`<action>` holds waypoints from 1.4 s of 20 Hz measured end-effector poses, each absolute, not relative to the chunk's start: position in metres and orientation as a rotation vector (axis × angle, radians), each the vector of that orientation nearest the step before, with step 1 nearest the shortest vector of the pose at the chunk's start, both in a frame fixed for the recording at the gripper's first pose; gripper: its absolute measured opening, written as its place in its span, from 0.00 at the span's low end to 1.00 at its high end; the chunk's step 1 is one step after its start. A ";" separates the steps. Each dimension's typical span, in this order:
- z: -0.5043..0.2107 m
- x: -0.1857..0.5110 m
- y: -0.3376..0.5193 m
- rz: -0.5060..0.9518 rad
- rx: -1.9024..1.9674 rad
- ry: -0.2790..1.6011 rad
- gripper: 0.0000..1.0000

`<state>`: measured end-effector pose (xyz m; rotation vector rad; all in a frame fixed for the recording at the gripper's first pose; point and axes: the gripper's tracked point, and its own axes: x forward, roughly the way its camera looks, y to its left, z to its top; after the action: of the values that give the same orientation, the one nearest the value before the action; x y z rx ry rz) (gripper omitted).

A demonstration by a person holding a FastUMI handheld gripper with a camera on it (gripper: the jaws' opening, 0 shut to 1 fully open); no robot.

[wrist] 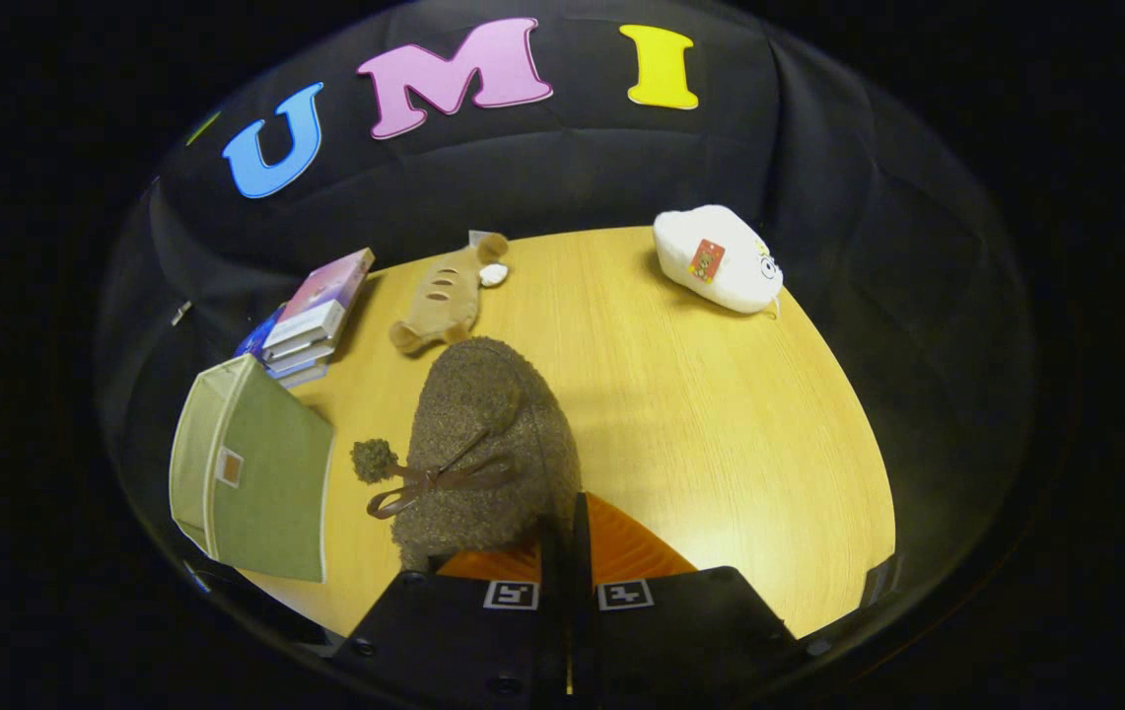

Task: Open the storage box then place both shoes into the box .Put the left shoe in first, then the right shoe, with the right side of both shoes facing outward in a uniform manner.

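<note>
A brown fuzzy shoe [483, 434] with a ribbon bow and a pompom hangs just ahead of my fingers, toe pointing away from me. My gripper [567, 532] is shut on the shoe, the two fingers pressed nearly together on its near rim. The shoe casts a soft shadow on the wooden table [720, 444] to its right and looks lifted off it. The green fabric storage box [251, 473] stands to the left of the shoe, near the table's left edge. I cannot tell whether its lid is open.
A stack of books [311, 316] lies beyond the box at the far left. A tan plush fish [449, 296] rests beyond the shoe. A white plush toy [715, 258] sits at the far right of the table.
</note>
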<state>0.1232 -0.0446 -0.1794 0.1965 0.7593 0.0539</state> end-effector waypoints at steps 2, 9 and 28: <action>-0.152 0.114 -0.017 0.070 0.225 0.732 0.07; -0.064 0.107 0.085 0.149 0.327 0.670 0.07; -0.120 0.127 0.291 0.171 0.317 0.834 0.08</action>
<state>0.1265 0.2909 -0.1201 0.3170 0.8342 0.1714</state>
